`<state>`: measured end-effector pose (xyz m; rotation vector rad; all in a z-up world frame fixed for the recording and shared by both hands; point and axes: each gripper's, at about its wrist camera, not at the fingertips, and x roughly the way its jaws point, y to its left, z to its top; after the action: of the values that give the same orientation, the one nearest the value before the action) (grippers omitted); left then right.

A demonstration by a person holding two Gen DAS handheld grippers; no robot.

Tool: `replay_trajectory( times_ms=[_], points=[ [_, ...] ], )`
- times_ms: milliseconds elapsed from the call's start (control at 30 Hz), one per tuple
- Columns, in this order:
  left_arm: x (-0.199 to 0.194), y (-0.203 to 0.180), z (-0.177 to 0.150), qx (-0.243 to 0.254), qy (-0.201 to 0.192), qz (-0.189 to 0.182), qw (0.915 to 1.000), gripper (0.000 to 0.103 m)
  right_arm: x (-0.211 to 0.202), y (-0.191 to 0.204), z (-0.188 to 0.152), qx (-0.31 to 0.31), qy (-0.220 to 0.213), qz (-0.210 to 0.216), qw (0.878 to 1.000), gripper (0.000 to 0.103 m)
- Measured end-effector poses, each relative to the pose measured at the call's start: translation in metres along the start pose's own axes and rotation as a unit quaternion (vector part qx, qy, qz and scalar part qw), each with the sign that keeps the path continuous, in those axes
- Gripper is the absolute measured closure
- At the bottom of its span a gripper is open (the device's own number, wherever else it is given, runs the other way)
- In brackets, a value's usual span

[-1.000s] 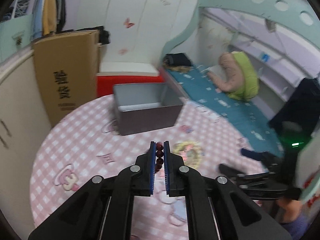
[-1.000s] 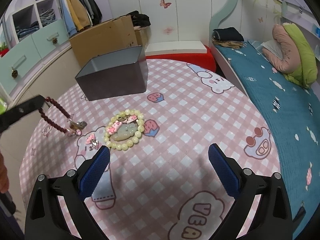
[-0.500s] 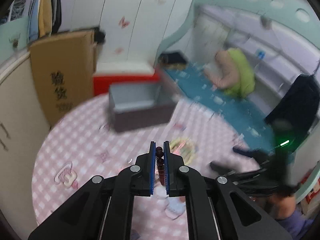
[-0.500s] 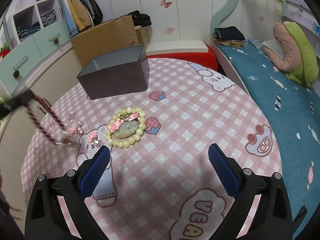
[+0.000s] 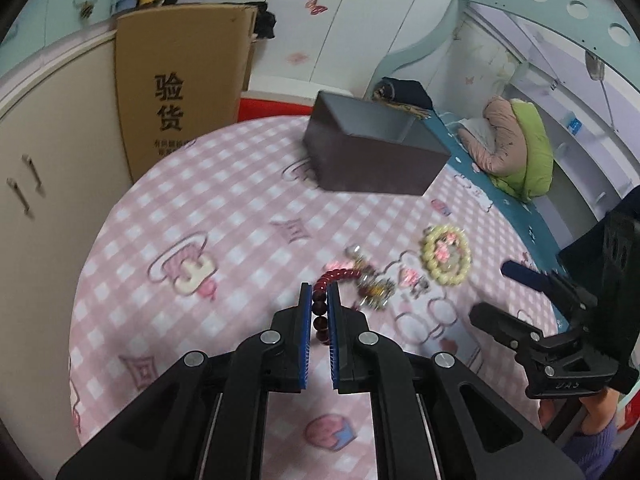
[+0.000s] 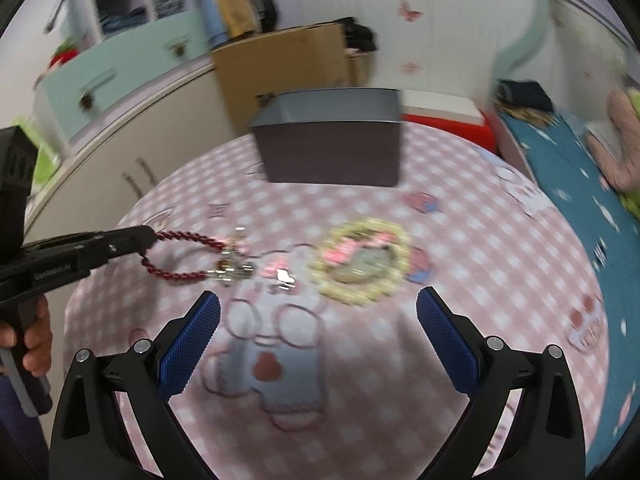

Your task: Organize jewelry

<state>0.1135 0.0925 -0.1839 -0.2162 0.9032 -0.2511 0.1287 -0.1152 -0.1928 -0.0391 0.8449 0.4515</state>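
Note:
My left gripper is shut on a dark red bead bracelet with a metal charm; it also shows in the right wrist view, hanging from the left gripper just above the table. A pale yellow bead bracelet with pink charms lies mid-table, also in the left wrist view. Small pink clips lie beside it. The dark open box stands at the far side. My right gripper is open and empty, low over the near table.
The round table wears a pink checked cloth. A cardboard carton and cream cabinets stand behind on the left. A bed with a teal sheet runs along the right. My right gripper also shows in the left wrist view.
My left gripper swung the red bracelet down and toward the table, closer to the clips. My right gripper moved forward and lower toward the jewelry; both views are blurred from motion.

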Motion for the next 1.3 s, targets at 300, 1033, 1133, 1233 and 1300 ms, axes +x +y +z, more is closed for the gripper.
replay_trajectory(
  times_ms=[300, 1033, 1133, 1233, 1300],
  points=[
    [-0.016, 0.048, -0.021, -0.041, 0.004, 0.027, 0.9988, 0.097, 0.037, 0.045, 0.012, -0.067, 0.037, 0.038, 0.996, 0.042],
    [-0.026, 0.072, -0.029, -0.051, -0.003, 0.012, 0.9986, 0.097, 0.069, 0.105, 0.013, -0.120, 0.071, 0.097, 0.985, 0.081],
    [-0.025, 0.071, -0.028, -0.050, -0.002, 0.008, 0.9987, 0.097, 0.068, 0.108, 0.014, -0.125, 0.074, 0.099, 0.984, 0.081],
    [-0.025, 0.070, -0.028, -0.049, -0.003, 0.005, 0.9988, 0.097, 0.073, 0.104, 0.015, -0.116, 0.079, 0.100, 0.985, 0.085],
    [-0.024, 0.070, -0.028, -0.050, -0.002, 0.005, 0.9987, 0.097, 0.074, 0.103, 0.015, -0.115, 0.083, 0.098, 0.985, 0.091]
  ],
)
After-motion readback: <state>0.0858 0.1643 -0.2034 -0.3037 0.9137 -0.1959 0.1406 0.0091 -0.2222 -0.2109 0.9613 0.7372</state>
